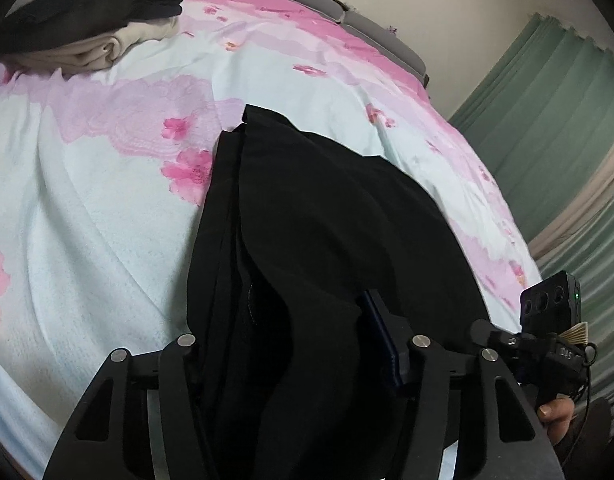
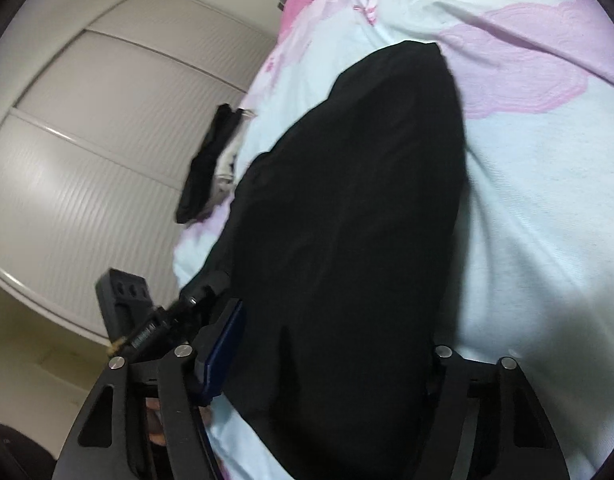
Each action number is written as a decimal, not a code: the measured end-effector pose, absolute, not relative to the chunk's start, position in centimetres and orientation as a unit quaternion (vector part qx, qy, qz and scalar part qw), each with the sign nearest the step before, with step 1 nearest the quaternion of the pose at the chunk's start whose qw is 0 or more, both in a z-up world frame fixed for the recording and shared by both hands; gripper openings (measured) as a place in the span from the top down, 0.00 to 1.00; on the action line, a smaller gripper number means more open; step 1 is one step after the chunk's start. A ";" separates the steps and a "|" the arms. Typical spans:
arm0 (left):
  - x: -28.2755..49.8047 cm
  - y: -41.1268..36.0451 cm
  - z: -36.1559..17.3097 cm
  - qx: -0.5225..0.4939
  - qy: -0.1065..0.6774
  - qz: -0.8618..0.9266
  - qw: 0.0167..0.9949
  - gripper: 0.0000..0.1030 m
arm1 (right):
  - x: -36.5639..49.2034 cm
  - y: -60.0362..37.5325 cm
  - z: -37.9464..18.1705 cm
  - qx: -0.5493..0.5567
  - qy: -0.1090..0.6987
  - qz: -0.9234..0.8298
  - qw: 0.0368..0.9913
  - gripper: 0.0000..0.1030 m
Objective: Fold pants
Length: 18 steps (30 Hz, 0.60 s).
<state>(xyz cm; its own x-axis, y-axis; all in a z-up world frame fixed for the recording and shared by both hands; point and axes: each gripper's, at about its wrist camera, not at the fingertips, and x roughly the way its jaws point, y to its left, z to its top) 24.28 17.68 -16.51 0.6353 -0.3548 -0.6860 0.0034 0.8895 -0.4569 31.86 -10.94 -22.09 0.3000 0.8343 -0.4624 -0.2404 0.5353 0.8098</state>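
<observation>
**Wide grips on bunched cloth: the fold could come undone**

The black pants lie lengthwise on the bed, over its pale blue and pink flowered cover, with the near end running up between the fingers of both tools.

On the left side, the left gripper has its fingers spread apart with a thick bundle of cloth filling the gap. One blue pad shows against the fabric; the other finger is buried in black folds, so whether the cloth is truly pinched or only draped through cannot be told. If only the top layer is caught, the lower layers, visible as stacked edges along the left side of the pants, may slip out and splay when the end is carried.

To the right, the right gripper is likewise spread wide around the garment, its blue pad at the cloth's edge. The same doubt applies: a loose hold here would let that side sag and skew the fold line.

Both tools sit close together, so collision is a risk. The cover is wrinkled and could be snagged along with the pants. A pile of folded clothes sits well apart at the far edge, out of the way.
</observation>
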 end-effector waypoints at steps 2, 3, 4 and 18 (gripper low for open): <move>24.2 17.6 -16.0 -0.206 0.406 -0.096 0.885 0.48 | 32.1 -10.5 -22.7 0.314 0.478 0.360 0.737 0.53; 24.2 17.5 -15.5 -0.202 0.399 -0.097 0.889 0.51 | 32.2 -10.4 -22.9 0.313 0.484 0.354 0.736 0.58; 24.1 17.3 -15.1 -0.201 0.392 -0.102 0.892 0.53 | 32.2 -10.3 -22.9 0.318 0.485 0.357 0.733 0.59; 25.6 17.3 -16.8 -0.215 0.417 -0.121 0.875 0.64 | 32.5 -8.5 -23.0 0.290 0.516 0.348 0.727 0.83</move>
<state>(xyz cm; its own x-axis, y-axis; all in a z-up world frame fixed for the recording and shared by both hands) 25.55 17.25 -16.81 0.6221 -0.3914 -0.6781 0.0322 0.8781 -0.4774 32.45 -8.48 -23.02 0.2256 0.8057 -0.5476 -0.2074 0.5890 0.7811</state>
